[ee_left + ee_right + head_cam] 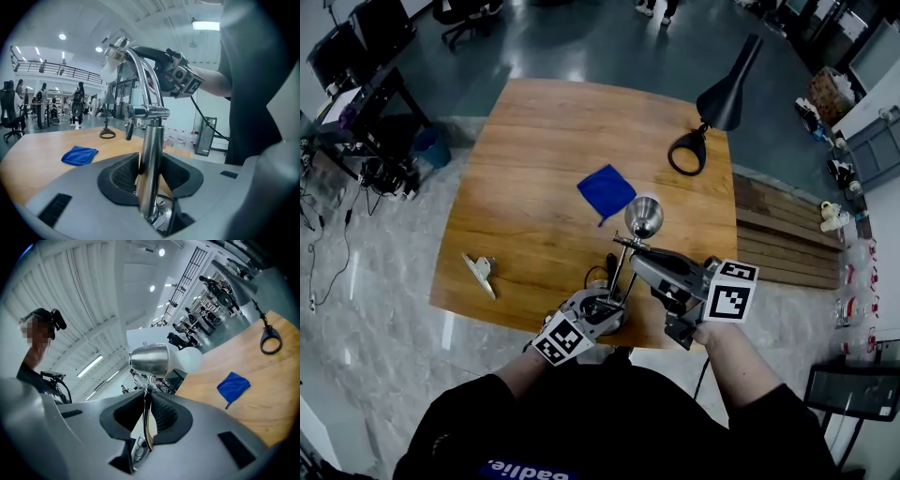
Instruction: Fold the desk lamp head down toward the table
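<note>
A chrome desk lamp stands at the table's near edge, its round head (643,216) raised above the wood. My left gripper (614,305) is shut on the lamp's upright post (151,164), low down by the base, with the dark pads pressed on both sides. My right gripper (637,258) is shut on the thin upper arm (147,420) just behind the shiny head (150,361) and its white bulb (190,359). In the left gripper view the right gripper (180,77) shows high up at the curved arm.
A blue cloth (607,191) lies mid-table. A black desk lamp (727,89) with a ring base (687,152) stands at the far right corner. A pale clip-like object (480,272) lies near the left edge of the wooden table (534,141). People and chairs are beyond.
</note>
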